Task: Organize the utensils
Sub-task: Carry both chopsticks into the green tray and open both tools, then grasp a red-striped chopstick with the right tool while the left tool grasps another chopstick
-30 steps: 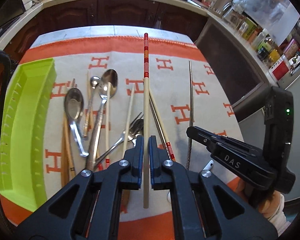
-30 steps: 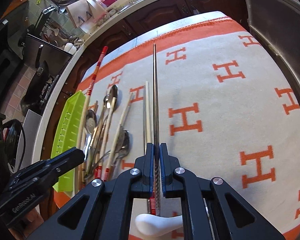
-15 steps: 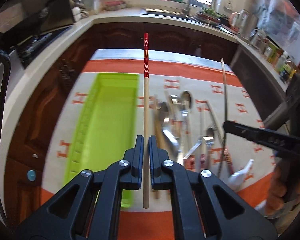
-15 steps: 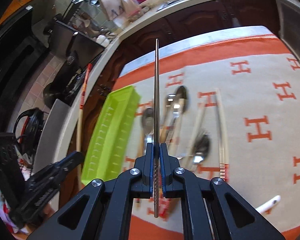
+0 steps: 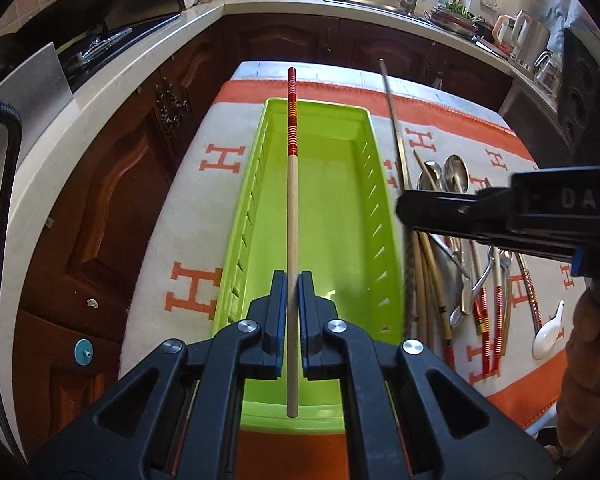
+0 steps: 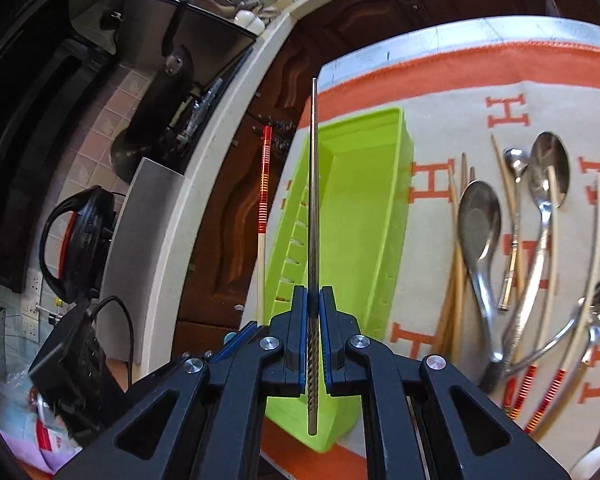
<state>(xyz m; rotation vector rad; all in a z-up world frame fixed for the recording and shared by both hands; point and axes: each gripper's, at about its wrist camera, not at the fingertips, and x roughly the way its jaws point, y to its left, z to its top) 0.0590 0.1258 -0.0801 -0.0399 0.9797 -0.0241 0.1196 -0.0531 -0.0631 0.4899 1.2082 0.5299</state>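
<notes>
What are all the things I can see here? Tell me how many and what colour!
Tray: one, lime green, on the cloth, nothing in it.
Wooden chopstick: one, pale with red bands, over the tray.
Metal chopstick: one, silver, above the tray.
Loose utensils: several, silver spoons and pale chopsticks, right of the tray.
Ceramic spoon: one, white, near cloth edge.
Cloth: one, orange and cream.
Left gripper: black, holding the wooden chopstick.
Right gripper: black, holding the metal chopstick.
</notes>
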